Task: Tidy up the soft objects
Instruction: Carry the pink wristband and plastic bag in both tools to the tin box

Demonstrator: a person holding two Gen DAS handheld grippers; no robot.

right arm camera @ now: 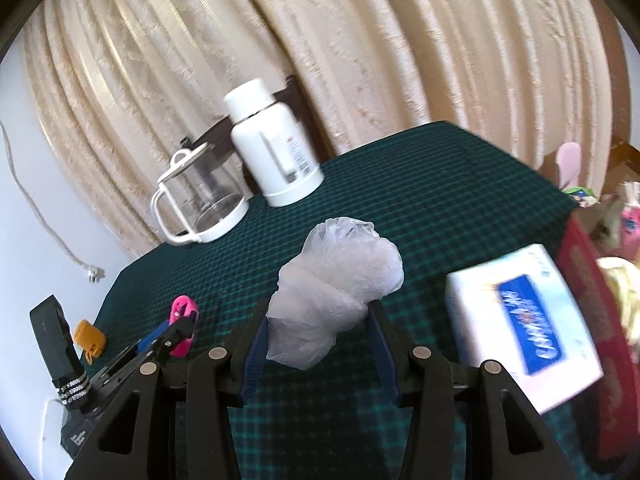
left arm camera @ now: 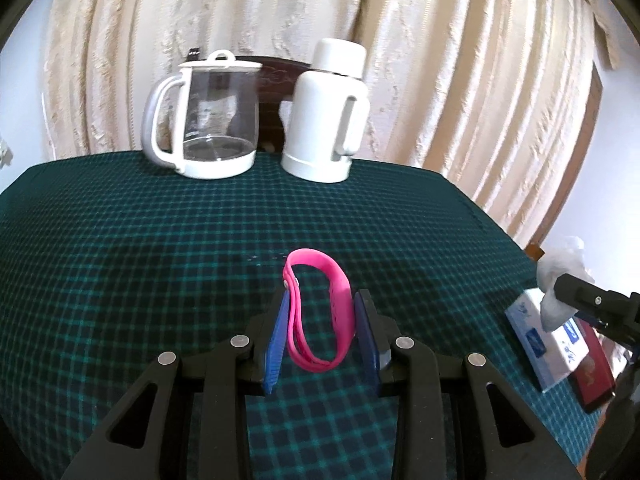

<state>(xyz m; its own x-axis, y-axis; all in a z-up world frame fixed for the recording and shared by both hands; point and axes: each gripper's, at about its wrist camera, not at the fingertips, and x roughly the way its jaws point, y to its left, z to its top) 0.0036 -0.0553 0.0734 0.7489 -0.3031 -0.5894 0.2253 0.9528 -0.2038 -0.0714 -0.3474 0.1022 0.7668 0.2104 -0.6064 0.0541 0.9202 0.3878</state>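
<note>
Nearest the left wrist camera, the left gripper [left arm camera: 322,312] is clamped on a pink silicone wristband [left arm camera: 320,312], its blue pads [left arm camera: 280,332] pressing the loop from both sides so that the band hangs clear above the green checked tablecloth [left arm camera: 120,248]. In the right wrist view, the right gripper [right arm camera: 320,320] is clenched on a crumpled clear plastic bag [right arm camera: 336,280], which bulges up and out between the two fingers and is likewise lifted off the cloth. Just to the right of that bag lies a white and blue tissue box [right arm camera: 524,320], blurred in the frame, with a dark red booklet [right arm camera: 600,320] beside it at the table's right edge. Seen from the left wrist camera, the same box [left arm camera: 540,340] and booklet [left arm camera: 592,380] sit near the right edge, and the other gripper with its bag [left arm camera: 560,280] shows above them. At the far side of the table stand a glass jug with a white lid and handle [left arm camera: 208,120] and, just beside it, a white thermos flask [left arm camera: 328,116], both upright. Behind them rises the dark back of a wooden chair [left arm camera: 276,84], and farthest off hangs a cream patterned curtain [left arm camera: 440,60].
</note>
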